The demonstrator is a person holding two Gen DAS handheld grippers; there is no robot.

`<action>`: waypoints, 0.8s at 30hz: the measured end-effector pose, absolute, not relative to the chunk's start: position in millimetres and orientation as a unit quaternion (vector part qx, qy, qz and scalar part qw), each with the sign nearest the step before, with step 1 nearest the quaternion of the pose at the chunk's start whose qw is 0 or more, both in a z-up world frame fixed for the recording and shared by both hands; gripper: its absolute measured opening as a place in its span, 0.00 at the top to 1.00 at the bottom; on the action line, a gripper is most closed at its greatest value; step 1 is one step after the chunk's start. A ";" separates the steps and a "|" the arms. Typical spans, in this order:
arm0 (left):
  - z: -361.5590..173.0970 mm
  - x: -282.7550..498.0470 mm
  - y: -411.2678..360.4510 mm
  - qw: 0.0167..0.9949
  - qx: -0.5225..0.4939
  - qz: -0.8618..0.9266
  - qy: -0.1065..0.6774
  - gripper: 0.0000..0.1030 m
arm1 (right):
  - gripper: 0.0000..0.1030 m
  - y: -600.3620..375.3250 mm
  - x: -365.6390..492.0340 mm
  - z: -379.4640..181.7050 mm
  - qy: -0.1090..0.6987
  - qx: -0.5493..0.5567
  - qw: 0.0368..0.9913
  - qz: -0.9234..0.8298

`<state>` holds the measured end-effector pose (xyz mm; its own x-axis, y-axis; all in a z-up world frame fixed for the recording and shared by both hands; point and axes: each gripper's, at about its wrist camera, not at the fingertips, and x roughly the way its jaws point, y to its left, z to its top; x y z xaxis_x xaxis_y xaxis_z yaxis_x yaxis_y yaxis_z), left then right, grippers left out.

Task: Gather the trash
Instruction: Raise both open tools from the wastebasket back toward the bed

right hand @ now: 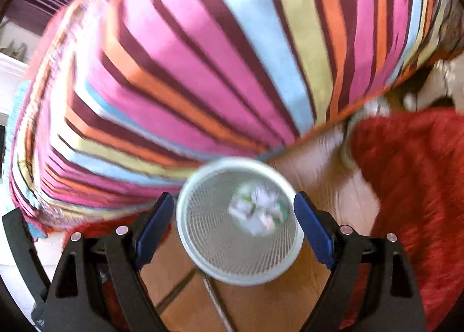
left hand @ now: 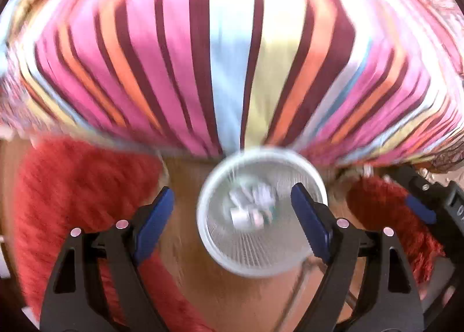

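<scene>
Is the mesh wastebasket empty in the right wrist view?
No, crumpled paper scraps lie at the bottom of the mesh wastebasket.

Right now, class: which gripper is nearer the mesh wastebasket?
Neither clearly. The left gripper hovers above the mesh wastebasket, open, looking into it. The right gripper does the same beside it, and the basket looks equally large to both.

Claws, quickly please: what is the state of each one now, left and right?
Left claw: open, holding nothing, above the mesh bin.
Right claw: open, holding nothing, above the same bin.
</scene>
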<state>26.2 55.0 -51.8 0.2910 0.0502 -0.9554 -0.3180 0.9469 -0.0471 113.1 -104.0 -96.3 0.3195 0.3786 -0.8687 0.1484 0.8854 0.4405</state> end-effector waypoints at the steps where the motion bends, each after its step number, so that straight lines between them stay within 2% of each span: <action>1: -42.3 27.3 55.1 0.807 -0.107 0.117 0.569 0.21 | 0.22 -106.9 114.9 -80.9 0.555 0.231 0.795 0.076; 10: 33.7 49.7 49.7 0.881 -0.065 0.105 0.457 0.22 | 0.22 -118.2 140.3 -13.5 0.452 0.218 0.859 0.104; 24: 62.7 134.7 53.2 0.895 -0.080 0.075 0.433 0.21 | 0.22 -116.3 216.9 11.6 0.419 0.181 0.884 0.102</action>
<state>134.7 53.2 62.7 0.6136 0.0650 -0.7870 -0.2044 0.9757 -0.0787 217.0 -116.3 11.6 0.6281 0.3331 -0.7032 -0.0290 0.9131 0.4066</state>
